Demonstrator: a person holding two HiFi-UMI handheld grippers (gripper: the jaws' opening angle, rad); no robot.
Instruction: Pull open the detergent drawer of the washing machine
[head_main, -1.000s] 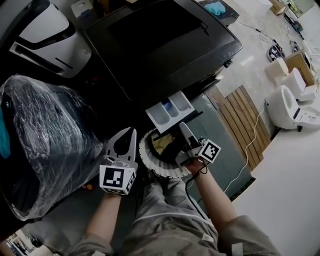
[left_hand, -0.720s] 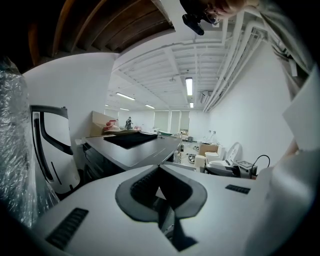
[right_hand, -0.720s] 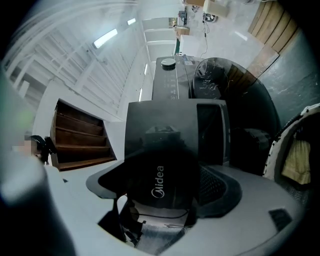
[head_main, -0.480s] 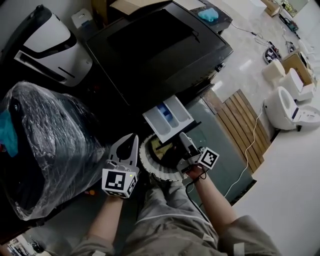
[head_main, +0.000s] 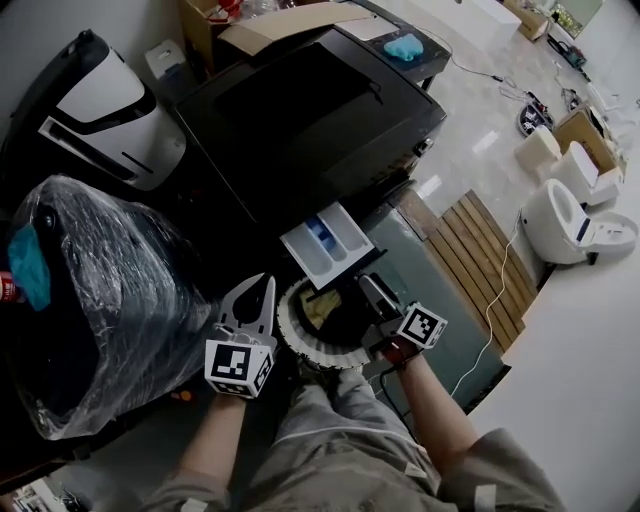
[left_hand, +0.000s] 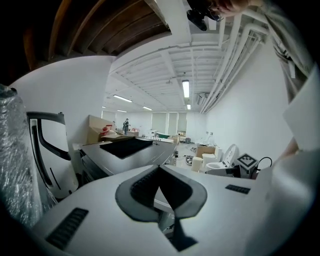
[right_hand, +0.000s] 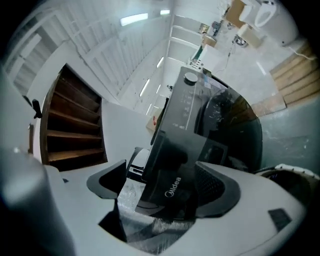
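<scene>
While the detergent drawer (head_main: 325, 245) juts out of the black washing machine (head_main: 310, 110), its white compartments lie open to the head view, one w/ blue inside. R gripper (head_main: 368, 287) sits at the drawer's outer end. In the right gripper view the dark "Midea" front panel stands between its jaws, which are spread: one pad at the panel's edge, a sliver of gap at the other. L gripper (head_main: 264, 284) hangs near, off the drawer, jaws pressed together tip to tip, nothing in them.

Room to move is tight. Plastic-wrapped bundle (head_main: 90, 290) crowds the L side, close to L gripper. Round ribbed white rim (head_main: 298, 335) lies just under the drawer, betw. both grippers. Person's grey trousers (head_main: 330, 440) fill the space below. Open side is R: grey-green strip, then wood slat board (head_main: 470, 250), then pale glossy floor (head_main: 480, 130) w/ a cable (head_main: 495, 290) trailing across.

White appliance (head_main: 100, 100) stands behind the bundle, toilets (head_main: 560, 215) far R, cardboard box (head_main: 280, 25) behind the machine. Ceiling is high, white, strip-lit.

Machine front below the drawer is dark and mostly covered. Can't tell what the ribbed rim belongs to. Wrap blurs the bundle's contents.
</scene>
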